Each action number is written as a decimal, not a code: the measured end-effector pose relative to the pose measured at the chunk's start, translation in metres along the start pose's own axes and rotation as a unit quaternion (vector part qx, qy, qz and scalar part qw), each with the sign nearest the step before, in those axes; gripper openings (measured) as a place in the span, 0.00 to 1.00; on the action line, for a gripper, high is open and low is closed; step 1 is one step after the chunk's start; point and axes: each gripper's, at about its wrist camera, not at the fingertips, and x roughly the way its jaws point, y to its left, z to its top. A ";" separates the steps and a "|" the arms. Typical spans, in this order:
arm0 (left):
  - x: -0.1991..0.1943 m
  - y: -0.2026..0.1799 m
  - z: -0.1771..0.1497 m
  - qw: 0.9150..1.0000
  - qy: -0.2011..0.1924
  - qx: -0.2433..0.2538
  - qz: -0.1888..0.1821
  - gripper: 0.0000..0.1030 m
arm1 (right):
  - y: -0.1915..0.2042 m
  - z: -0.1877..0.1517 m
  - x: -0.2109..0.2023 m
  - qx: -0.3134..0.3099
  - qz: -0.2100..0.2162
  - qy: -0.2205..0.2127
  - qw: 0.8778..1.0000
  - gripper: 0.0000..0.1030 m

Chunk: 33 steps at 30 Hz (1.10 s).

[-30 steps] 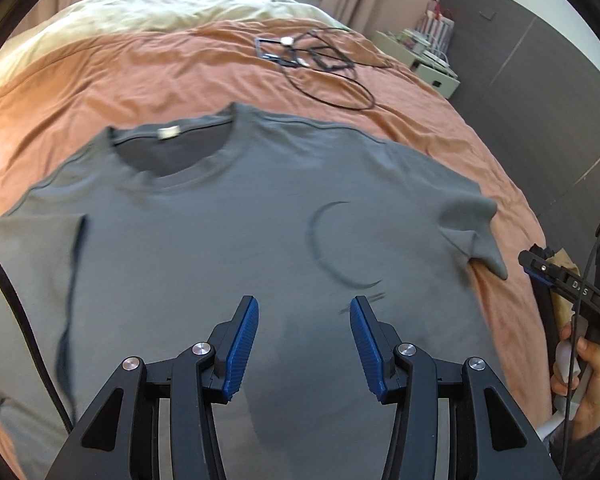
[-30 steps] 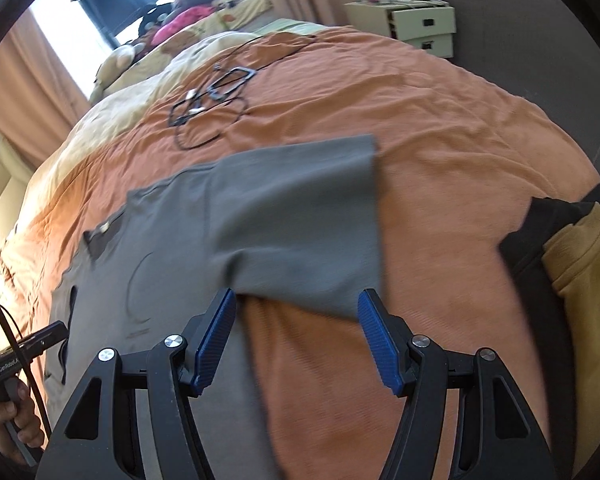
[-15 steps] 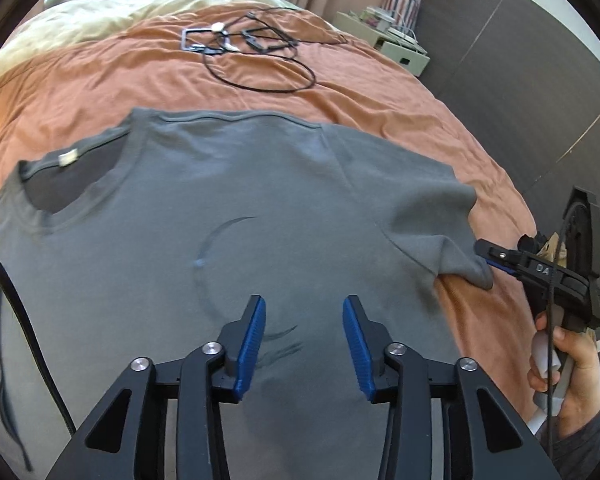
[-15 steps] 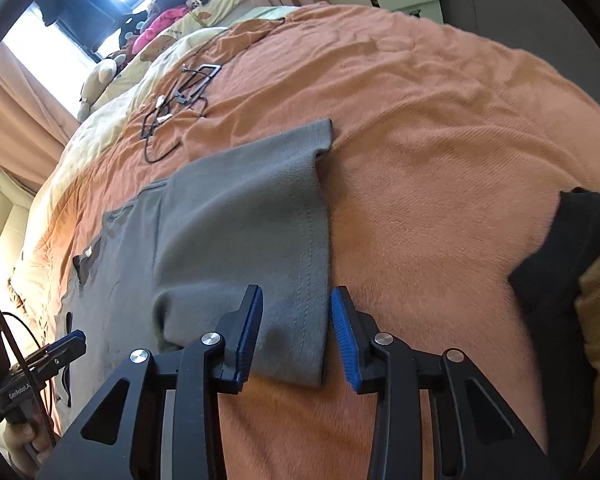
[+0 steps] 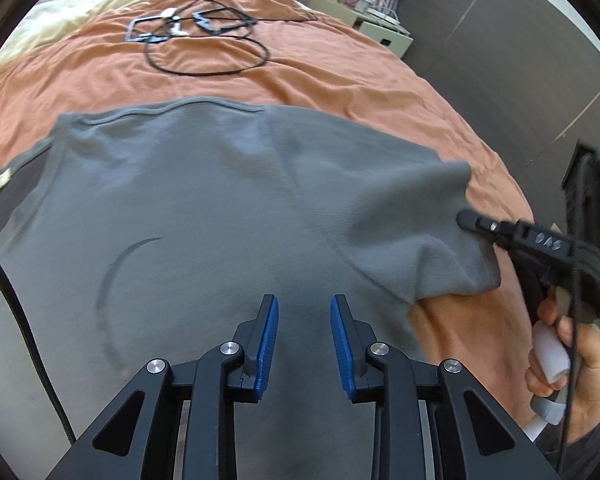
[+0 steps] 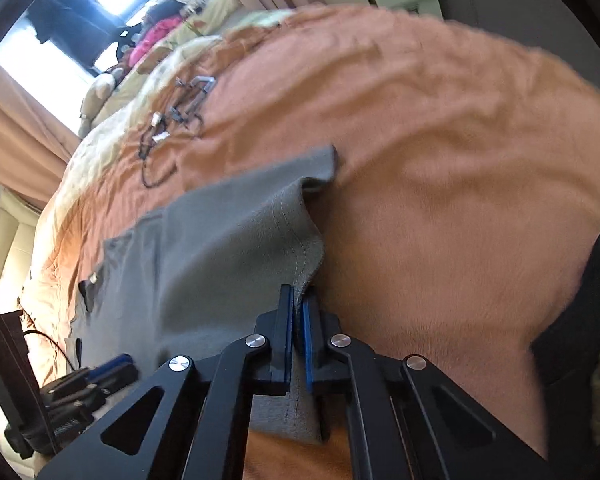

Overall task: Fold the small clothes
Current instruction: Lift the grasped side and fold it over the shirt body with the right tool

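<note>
R gripper (image 6: 297,312) clamped tight on sleeve hem (image 6: 306,252) of grey tee (image 5: 204,216) spread on orange bed (image 5: 340,68), L gripper (image 5: 304,344) part-open w/ nothing between pads, above tee's chest.

An orange bedspread (image 5: 340,76) covers the bed, with a cream duvet (image 5: 60,16) at eleven o'clock. Black cables (image 5: 204,40) lie tangled on the spread toward twelve. A pale cabinet (image 5: 380,28) stands at one o'clock, against a dark wall (image 5: 520,40).
</note>
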 end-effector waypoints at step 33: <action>-0.007 0.013 -0.008 1.000 0.009 -0.027 -0.011 0.22 | 0.122 -0.024 -0.048 -0.117 0.056 0.000 0.992 0.00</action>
